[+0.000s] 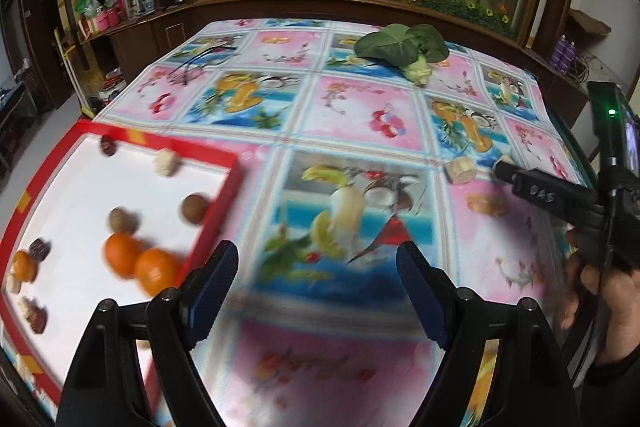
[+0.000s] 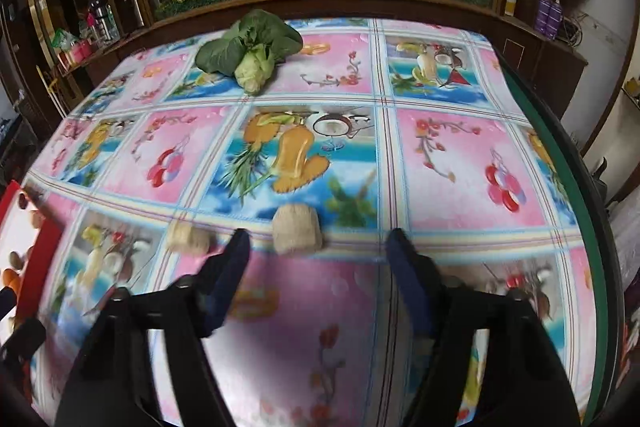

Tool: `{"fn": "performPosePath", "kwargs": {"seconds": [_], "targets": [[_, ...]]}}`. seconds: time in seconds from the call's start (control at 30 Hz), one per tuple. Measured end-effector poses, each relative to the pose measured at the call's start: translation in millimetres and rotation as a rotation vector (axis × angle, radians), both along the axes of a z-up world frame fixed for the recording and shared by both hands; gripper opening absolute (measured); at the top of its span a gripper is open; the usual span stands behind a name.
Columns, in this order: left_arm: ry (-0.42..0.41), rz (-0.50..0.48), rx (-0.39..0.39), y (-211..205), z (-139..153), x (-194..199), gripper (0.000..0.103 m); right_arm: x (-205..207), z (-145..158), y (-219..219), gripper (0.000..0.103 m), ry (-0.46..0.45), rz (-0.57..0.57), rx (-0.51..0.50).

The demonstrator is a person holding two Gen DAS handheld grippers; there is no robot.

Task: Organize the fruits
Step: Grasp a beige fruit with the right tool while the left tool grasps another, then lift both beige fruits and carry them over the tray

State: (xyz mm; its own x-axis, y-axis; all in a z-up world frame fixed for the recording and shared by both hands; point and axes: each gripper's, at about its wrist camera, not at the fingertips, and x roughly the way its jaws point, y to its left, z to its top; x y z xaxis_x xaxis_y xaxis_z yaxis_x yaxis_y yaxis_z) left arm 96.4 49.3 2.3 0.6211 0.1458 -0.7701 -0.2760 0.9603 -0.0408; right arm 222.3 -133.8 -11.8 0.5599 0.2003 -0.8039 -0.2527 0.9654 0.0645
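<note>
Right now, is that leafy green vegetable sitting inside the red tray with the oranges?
No: the leafy green vegetable lies on the patterned tablecloth at the far side, well apart from the red tray holding the oranges.

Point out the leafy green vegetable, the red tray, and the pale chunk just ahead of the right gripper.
leafy green vegetable (image 2: 250, 45): right wrist view, on its dark leaves.
red tray (image 1: 216, 211): left wrist view, on its right rim.
pale chunk (image 2: 297, 229): right wrist view, on its middle.

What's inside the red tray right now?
The red tray holds two oranges, two round brown fruits, some dark red ones and pale pieces. The left gripper hides its near corner.
</note>
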Motion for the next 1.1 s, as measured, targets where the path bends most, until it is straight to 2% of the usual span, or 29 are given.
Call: {"fn": "performPosePath", "kwargs": {"seconds": [0.03, 0.07, 0.1, 0.4, 0.43, 0.47, 0.5, 0.53, 0.77, 1.1], "targets": [[-0.001, -0.009, -0.001, -5, -1, 6, 0.081, 5, -5, 2, 0.048, 0.022, 0.004, 0.003], [-0.004, -0.019, -0.004, -9, -3, 12, 0.081, 7, -8, 3, 0.034, 0.034, 0.012, 0.005], [-0.004, -0.034, 0.001, -16, -5, 21, 0.081, 8, -10, 4, 0.027, 0.027, 0.009, -0.014], [-0.019, -0.145, -0.001, -76, -24, 94, 0.081, -9, -7, -48, 0.027, 0.027, -0.076, 0.012], [-0.017, -0.162, 0.006, -81, -27, 99, 0.077, -13, -6, -53, 0.027, 0.026, -0.080, 0.014], [0.018, -0.165, 0.027, -85, -32, 106, 0.056, -16, -6, -58, 0.027, 0.026, -0.084, 0.018], [-0.001, -0.159, 0.040, -86, -30, 105, 0.032, -16, -5, -61, 0.027, 0.026, -0.087, 0.019], [-0.002, -0.162, 0.043, -86, -28, 104, 0.028, -19, -5, -65, 0.027, 0.026, -0.092, 0.019], [-0.006, -0.132, 0.060, -69, -23, 63, 0.027, -35, -1, -66, 0.027, 0.024, -0.079, 0.032], [-0.037, -0.092, 0.066, -46, -2, 3, 0.027, -86, 13, -30, 0.027, -0.005, -0.029, 0.008]]}}
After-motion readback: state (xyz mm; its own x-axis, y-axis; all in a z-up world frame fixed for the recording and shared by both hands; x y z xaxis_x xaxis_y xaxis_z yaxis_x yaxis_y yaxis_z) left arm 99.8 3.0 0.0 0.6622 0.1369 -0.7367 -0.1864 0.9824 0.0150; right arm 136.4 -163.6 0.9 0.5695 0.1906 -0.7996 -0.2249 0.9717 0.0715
